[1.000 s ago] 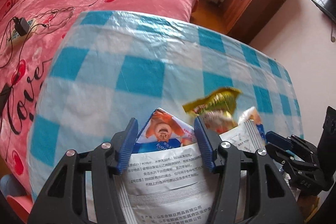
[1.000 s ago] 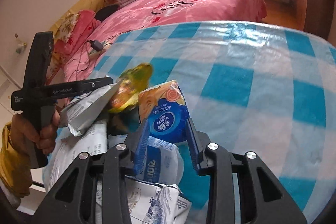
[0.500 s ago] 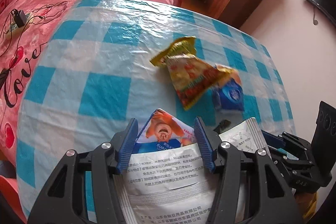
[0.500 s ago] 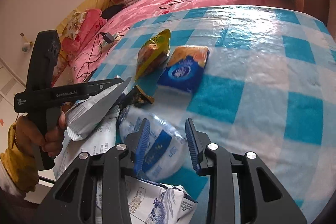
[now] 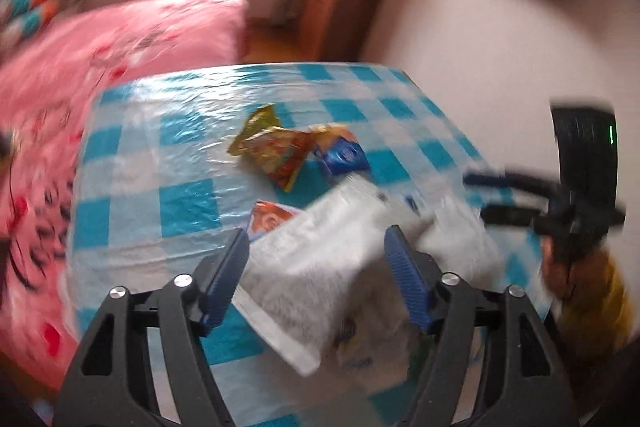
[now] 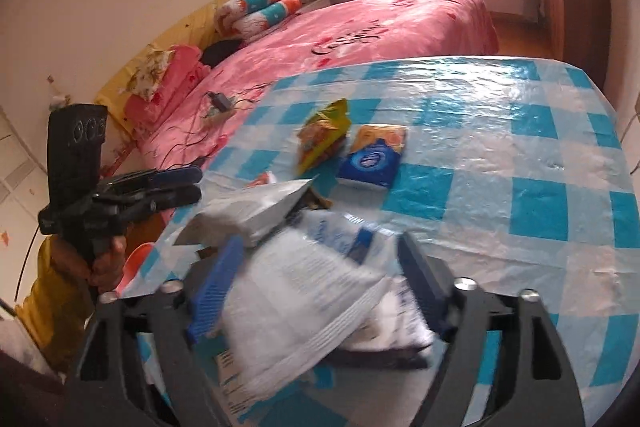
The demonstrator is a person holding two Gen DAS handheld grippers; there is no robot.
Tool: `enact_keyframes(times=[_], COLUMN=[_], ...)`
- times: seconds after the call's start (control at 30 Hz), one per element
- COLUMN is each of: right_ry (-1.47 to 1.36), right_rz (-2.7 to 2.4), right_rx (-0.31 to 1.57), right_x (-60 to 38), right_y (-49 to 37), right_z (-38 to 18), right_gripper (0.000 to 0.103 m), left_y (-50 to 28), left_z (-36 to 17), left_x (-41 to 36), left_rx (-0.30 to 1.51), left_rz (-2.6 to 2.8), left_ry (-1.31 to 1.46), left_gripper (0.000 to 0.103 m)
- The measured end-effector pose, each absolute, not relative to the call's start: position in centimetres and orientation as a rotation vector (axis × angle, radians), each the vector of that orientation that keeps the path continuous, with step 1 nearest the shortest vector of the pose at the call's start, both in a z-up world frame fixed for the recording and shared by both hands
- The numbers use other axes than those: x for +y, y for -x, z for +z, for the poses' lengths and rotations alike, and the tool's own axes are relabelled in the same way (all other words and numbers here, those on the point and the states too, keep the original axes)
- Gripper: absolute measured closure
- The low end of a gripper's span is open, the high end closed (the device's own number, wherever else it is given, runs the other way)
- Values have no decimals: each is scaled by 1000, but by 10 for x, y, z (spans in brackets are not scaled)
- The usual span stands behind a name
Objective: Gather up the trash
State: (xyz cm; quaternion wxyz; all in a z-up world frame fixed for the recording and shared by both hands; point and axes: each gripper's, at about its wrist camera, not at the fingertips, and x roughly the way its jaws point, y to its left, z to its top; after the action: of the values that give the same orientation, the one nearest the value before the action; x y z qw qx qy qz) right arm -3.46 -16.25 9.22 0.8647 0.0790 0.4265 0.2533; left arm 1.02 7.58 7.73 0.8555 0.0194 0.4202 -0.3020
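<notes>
Both tools are opening over a heap of white bags (image 5: 320, 267) at the near edge of the checked tabletop (image 6: 500, 147). Left tool (image 5: 316, 267) and right tool (image 6: 316, 279) each have a loose bag between their jaws. A yellow wrapper (image 6: 320, 139) and blue tissue pack (image 6: 372, 159) lie further back

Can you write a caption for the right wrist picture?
Right gripper opening above a white packet on the blue-checked table.

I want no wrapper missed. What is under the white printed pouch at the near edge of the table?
Under the white printed pouch lie a clear blue-printed bag and more white packaging, all on the checked tablecloth. Anything beneath its middle is covered.
</notes>
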Motion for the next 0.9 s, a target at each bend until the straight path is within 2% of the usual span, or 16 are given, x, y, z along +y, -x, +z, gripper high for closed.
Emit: enact_keyframes(times=[0.3,0.57,0.9], right_ry=[-143,-188,-386], right_rz=[495,409,427], right_rx=[899,876,979], right_x=[-156,-171,-175], right_y=[72,98,82], right_z=[83,70,34], right_gripper=[16,16,17], left_y=[-6,-41,-58], left_z=[63,48,36], left_x=[61,51,50], left_rx=[903,983,998], left_rz=[-725,-770,-755], left_ry=[-231,-220,-79], left_gripper=[22,21,20])
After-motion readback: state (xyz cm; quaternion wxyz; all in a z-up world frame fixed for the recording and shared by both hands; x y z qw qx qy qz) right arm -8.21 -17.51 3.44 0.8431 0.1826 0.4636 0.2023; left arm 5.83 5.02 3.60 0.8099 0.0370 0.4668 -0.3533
